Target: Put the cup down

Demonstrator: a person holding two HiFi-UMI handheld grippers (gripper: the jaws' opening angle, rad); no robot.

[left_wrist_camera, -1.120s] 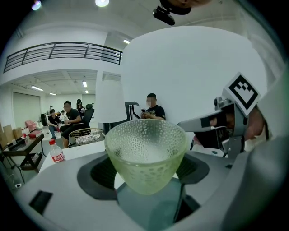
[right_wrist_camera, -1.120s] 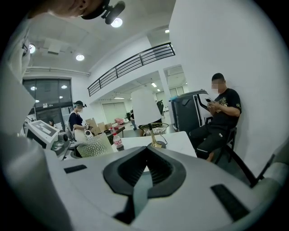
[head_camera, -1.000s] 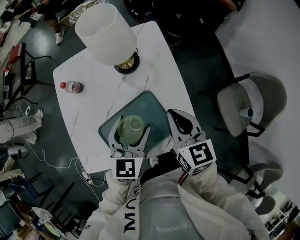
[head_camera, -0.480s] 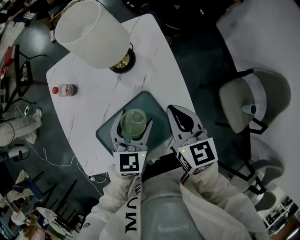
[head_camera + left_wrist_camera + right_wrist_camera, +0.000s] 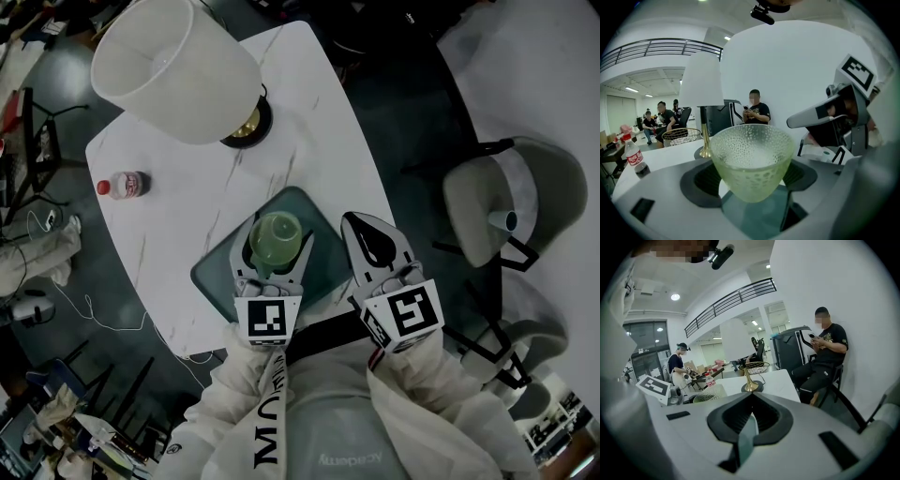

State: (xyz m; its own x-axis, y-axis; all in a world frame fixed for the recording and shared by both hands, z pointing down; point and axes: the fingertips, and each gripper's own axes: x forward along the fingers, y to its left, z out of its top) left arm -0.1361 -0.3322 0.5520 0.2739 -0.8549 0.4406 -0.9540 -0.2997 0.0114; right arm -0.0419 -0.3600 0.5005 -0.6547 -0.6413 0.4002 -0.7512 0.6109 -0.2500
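A pale green dimpled glass cup (image 5: 275,237) stands upright between the jaws of my left gripper (image 5: 273,243), which is shut on it. The cup hangs over a dark teal mat (image 5: 314,211) on the white marble table (image 5: 187,216). The left gripper view has the cup (image 5: 752,159) filling the middle, with the mat showing below its base; whether the base touches the mat I cannot tell. My right gripper (image 5: 372,236) is to the right of the cup over the mat's edge, jaws shut with nothing between them. Its pads (image 5: 761,416) meet in the right gripper view.
A white-shaded lamp (image 5: 173,70) on a brass base (image 5: 247,119) stands at the table's far side. A small red-capped bottle (image 5: 121,184) lies at the left. Grey chairs (image 5: 511,202) stand to the right. People sit beyond the table (image 5: 754,108).
The left gripper with the cup has shifted a little forward and right over the mat. The head view has swung, so the table appears lower left. The right gripper holds its place.
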